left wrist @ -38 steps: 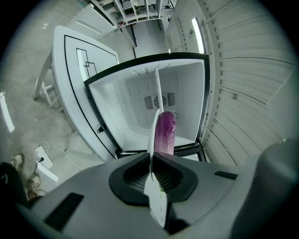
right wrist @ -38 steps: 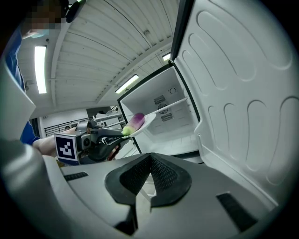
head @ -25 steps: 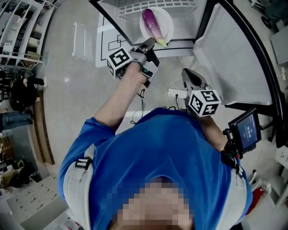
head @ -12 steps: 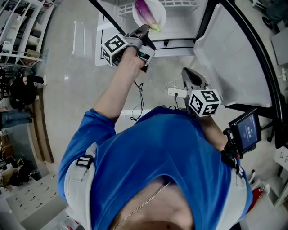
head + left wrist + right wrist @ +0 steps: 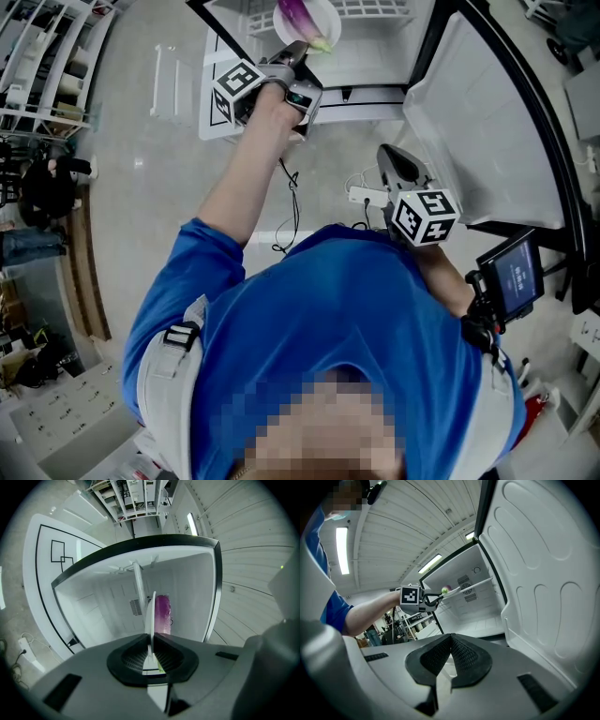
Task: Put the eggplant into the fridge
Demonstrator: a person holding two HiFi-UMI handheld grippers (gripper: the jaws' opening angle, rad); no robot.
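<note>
A purple eggplant [image 5: 298, 14] lies on a white plate [image 5: 323, 21] at the top of the head view, at the mouth of the open fridge [image 5: 375, 56]. My left gripper [image 5: 298, 52] is shut on the plate's near rim and holds it level. In the left gripper view the plate [image 5: 151, 616] shows edge-on between the pads, with the eggplant [image 5: 162, 613] beyond it and the fridge's white interior [image 5: 103, 606] behind. My right gripper [image 5: 394, 161] hangs shut and empty near my body; its jaws [image 5: 450, 644] meet with nothing between them.
The fridge door [image 5: 487, 122] stands open at the right. A wire shelf [image 5: 370, 7] sits inside the fridge. A power strip [image 5: 367, 194] with cables lies on the floor. Metal shelving [image 5: 37, 66] stands at the far left. A small screen [image 5: 514, 272] is at my right side.
My left gripper has carried the plate with the eggplant up the picture, further into the fridge opening. The right gripper has not moved.
</note>
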